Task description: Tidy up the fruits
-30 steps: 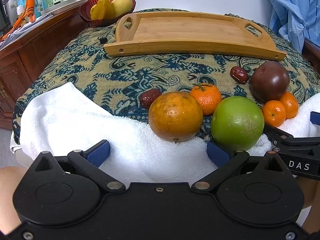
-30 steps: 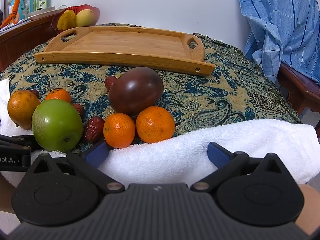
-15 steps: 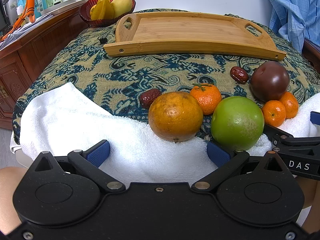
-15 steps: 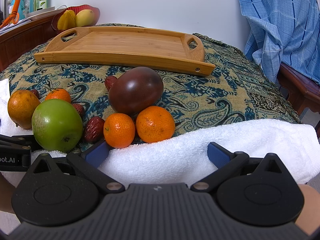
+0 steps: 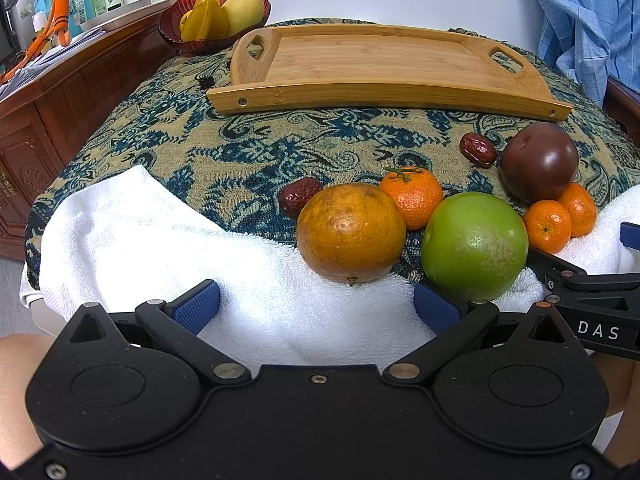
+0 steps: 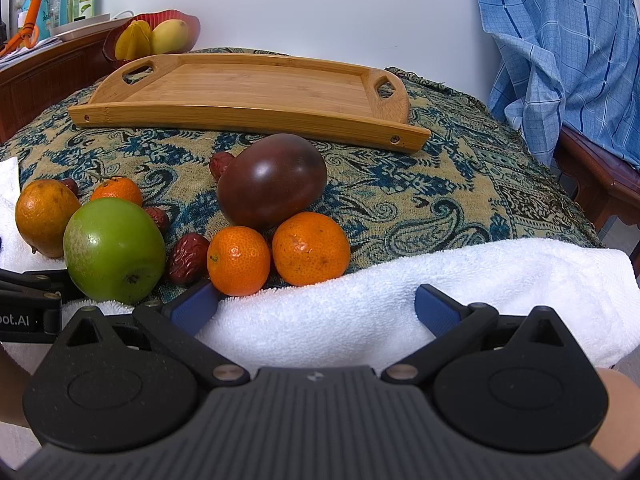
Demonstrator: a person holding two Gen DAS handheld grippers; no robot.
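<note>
Loose fruit lies on a patterned cloth: a large orange (image 5: pixel 351 233), a green apple (image 5: pixel 474 246), a dark purple fruit (image 5: pixel 538 162), three small tangerines (image 5: pixel 414 196) and several red dates (image 5: pixel 299 197). An empty bamboo tray (image 5: pixel 380 64) lies behind them. My left gripper (image 5: pixel 316 306) is open and empty over the white towel (image 5: pixel 160 240), just in front of the orange and apple. My right gripper (image 6: pixel 316 306) is open and empty over the towel (image 6: pixel 440 280), with the tangerines (image 6: pixel 239 255) and the apple (image 6: pixel 114 250) at its left.
A red bowl (image 5: pixel 208 20) with yellow fruit stands at the back left beside a wooden cabinet (image 5: pixel 60 92) with bottles on it. A blue checked cloth (image 6: pixel 560 48) hangs over a chair at the right. The table edge lies under the towel.
</note>
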